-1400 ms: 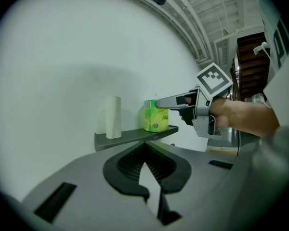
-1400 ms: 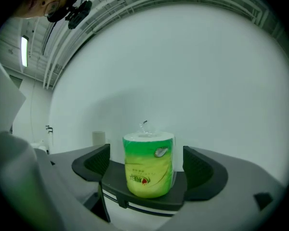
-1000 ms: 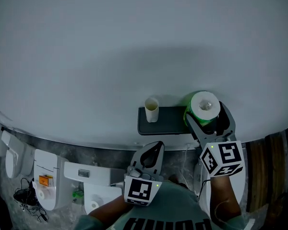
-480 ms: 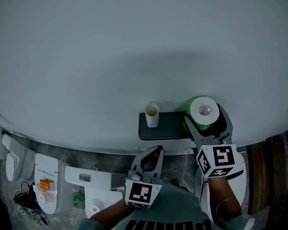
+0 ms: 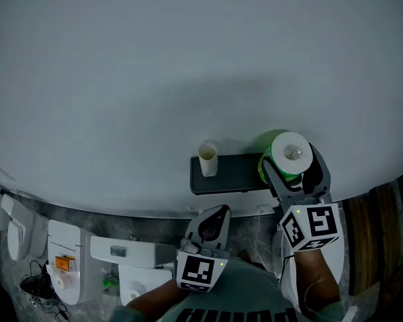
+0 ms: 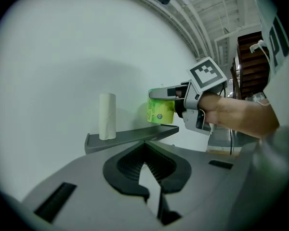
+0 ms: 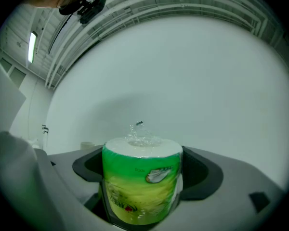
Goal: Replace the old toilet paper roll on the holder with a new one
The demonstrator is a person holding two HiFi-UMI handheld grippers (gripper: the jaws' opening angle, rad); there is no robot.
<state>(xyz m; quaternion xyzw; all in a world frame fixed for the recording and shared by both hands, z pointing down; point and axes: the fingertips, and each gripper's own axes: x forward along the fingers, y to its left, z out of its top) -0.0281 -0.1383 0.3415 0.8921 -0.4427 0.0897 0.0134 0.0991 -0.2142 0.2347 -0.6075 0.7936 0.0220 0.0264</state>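
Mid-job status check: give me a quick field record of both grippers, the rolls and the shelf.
left gripper: jaws together, nothing in them, held low in front of the shelf
right gripper: closed on the new roll
new roll: green wrapper on, upright, at the shelf's right end; contact with the shelf unclear
old roll: thin white tube, upright on the shelf's left end, untouched
shelf: dark, wall-mounted, middle bare
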